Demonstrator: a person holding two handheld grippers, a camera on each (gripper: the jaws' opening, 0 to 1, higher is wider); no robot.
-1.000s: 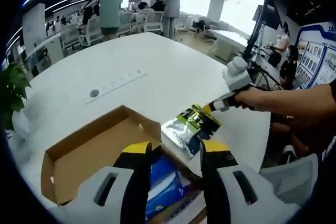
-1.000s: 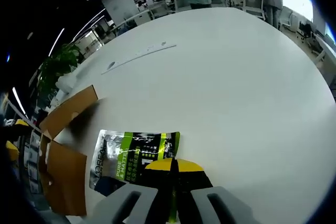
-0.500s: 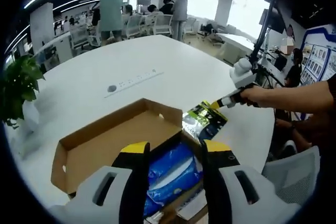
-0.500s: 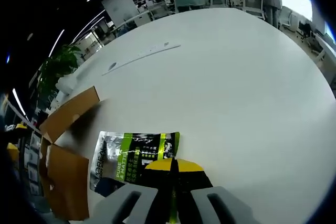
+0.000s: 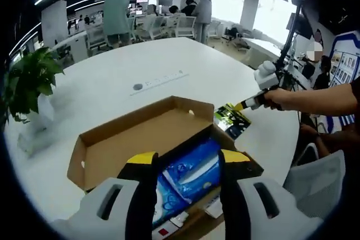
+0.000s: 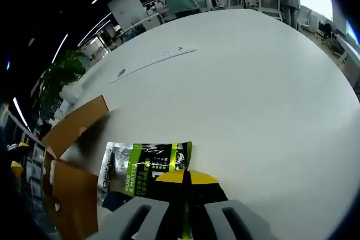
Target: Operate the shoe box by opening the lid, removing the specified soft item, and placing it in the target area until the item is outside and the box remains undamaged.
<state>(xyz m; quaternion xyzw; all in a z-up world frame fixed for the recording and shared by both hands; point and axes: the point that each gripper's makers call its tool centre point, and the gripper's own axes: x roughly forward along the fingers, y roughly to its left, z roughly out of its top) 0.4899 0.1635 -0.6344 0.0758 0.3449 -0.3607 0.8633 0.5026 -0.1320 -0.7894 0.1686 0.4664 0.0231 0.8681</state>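
The open cardboard shoe box (image 5: 126, 144) lies on the white table, its lid folded back to the left. A blue soft packet (image 5: 188, 175) rests inside, seen between the jaws of my left gripper (image 5: 187, 160), which hovers open above the box. A green-and-black soft packet (image 5: 232, 121) lies on the table just beyond the box's right end. A hand holds my right gripper (image 5: 241, 105) there. In the right gripper view the right gripper (image 6: 185, 179) is shut on the near edge of that packet (image 6: 140, 167), with the box (image 6: 70, 133) to its left.
The round white table (image 6: 259, 88) has a power strip (image 5: 163, 79) set into its middle. A potted plant (image 5: 25, 85) stands at the left edge. People and office chairs (image 5: 146, 18) are beyond the far side. A person's arm (image 5: 318, 100) reaches in from the right.
The left gripper's camera has pulled back and risen, so more of the box and the blue packet shows. The right gripper stays shut on the green-and-black packet in the same spot.
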